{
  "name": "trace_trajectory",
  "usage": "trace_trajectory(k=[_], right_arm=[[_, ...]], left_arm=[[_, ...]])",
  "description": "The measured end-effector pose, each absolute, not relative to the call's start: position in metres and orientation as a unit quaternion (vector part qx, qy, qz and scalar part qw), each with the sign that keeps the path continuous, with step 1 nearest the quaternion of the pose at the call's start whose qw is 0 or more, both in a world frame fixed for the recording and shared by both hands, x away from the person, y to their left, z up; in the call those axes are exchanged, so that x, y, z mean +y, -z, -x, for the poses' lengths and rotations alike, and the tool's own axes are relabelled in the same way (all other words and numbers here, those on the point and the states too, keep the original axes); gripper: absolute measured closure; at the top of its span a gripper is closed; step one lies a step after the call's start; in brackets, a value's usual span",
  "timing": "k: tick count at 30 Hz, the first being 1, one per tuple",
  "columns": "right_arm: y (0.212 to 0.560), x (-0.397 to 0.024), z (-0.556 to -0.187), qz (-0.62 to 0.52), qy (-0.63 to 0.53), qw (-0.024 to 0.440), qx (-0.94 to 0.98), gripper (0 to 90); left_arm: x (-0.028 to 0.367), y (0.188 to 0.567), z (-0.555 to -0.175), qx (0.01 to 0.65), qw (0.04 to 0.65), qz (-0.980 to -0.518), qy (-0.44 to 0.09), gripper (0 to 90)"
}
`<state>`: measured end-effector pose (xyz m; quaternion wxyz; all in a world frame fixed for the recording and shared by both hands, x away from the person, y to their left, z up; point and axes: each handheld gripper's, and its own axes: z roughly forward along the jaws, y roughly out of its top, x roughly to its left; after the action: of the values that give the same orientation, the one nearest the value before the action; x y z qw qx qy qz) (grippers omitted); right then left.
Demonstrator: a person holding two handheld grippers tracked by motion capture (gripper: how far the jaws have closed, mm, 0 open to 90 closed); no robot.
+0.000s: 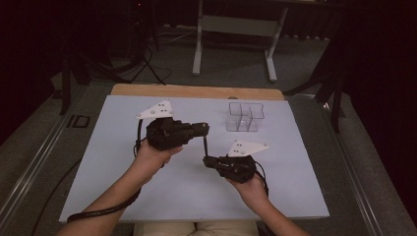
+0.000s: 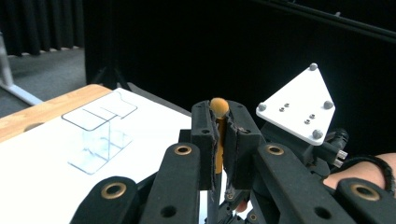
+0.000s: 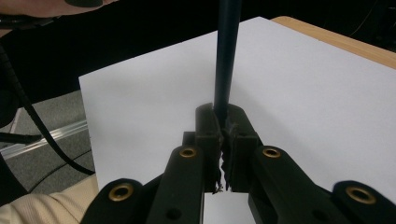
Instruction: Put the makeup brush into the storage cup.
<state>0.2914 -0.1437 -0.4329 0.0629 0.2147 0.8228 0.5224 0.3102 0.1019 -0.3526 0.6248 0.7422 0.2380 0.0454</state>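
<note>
From the high view, I hold the left gripper (image 1: 202,129) and the right gripper (image 1: 208,161) close together over the white table (image 1: 123,196), a thin dark pen (image 1: 205,146) spanning between them. A clear organizer (image 1: 244,118) stands just beyond, toward the far edge.

In the left gripper view, my jaws are pressed onto the pen's orange-tipped end (image 2: 219,107); the organizer (image 2: 100,135) sits off to the left, empty as far as I can see.

In the right gripper view, my jaws pinch the dark barrel (image 3: 227,56) at its lower end, with the table (image 3: 303,84) beneath.

I judge this is a two-handed hold, likely a cap pull or a handover. Next I should pull straight along the pen's axis, or loosen one gripper. Nothing blocks the way to the organizer.
</note>
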Motion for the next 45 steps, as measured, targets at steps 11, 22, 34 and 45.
trace_trajectory(k=[11,22,34,45], right_arm=[[0.432,-0.145,-0.293,-0.209,-0.525,0.072,0.822,85.5],[0.433,-0.144,-0.289,-0.190,-0.527,0.076,0.824,85.9],[0.429,-0.147,-0.290,-0.187,-0.536,0.073,0.820,85.9],[0.427,-0.148,-0.290,-0.188,-0.538,0.075,0.818,85.9]], left_arm=[[0.101,0.351,-0.307,0.236,0.627,-0.740,-0.049,84.6],[0.108,0.356,-0.309,0.203,0.641,-0.740,-0.013,81.6],[0.109,0.367,-0.310,0.201,0.636,-0.745,-0.006,77.7],[0.103,0.391,-0.306,0.183,0.638,-0.748,-0.023,76.3]])
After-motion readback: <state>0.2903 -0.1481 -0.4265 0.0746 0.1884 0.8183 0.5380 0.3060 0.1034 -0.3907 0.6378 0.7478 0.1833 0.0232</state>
